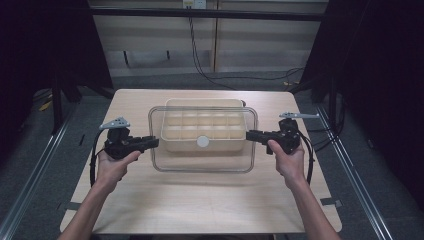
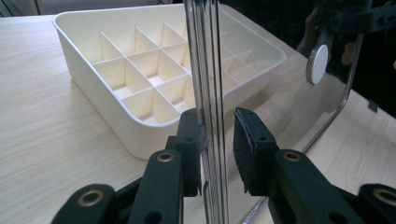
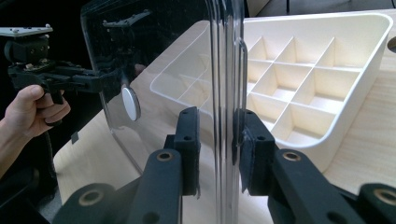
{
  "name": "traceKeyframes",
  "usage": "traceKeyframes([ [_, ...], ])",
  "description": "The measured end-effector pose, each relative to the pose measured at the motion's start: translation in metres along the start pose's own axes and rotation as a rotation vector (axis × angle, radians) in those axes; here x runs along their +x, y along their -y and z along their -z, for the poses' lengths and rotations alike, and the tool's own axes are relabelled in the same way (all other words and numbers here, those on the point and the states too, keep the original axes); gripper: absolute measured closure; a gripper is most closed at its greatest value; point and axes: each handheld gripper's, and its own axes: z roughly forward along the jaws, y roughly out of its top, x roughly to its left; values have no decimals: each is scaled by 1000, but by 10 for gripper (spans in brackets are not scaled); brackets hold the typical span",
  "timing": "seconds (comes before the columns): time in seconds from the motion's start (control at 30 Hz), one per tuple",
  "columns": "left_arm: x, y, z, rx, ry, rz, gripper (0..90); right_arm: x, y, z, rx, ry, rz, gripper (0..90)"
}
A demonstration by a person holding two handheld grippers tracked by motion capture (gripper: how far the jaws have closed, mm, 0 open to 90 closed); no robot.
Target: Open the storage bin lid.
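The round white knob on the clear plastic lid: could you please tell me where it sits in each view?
High view: the round white knob sits centre, at the cream divided tray's near wall.
Left gripper view: upper right, right of the clear plastic lid's edge.
Right gripper view: left of centre.
Shared landmark: the cream divided tray.

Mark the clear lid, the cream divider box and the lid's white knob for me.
clear lid [image 1: 200, 162], high view, on its near rim.
cream divider box [image 2: 84, 74], left gripper view, on its outer side wall.
white knob [image 3: 130, 103], right gripper view, on the disc's face.
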Motion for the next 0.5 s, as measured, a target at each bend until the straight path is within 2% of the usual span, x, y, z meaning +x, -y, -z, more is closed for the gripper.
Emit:
traceKeyframes([
  [0.33, -10, 10, 11, -11, 22, 12, 727, 11, 20, 10, 6, -16, -22, 725],
  [0.4, -13, 15, 12, -30, 22, 21, 727, 12, 23, 11, 5, -18, -24, 724],
  [0.47, -15, 20, 11, -24, 23, 34, 727, 13, 27, 11, 4, -16, -24, 724],
  [0.5, -16, 23, 11, -16, 18, 25, 727, 14, 28, 12, 5, -14, -23, 723],
])
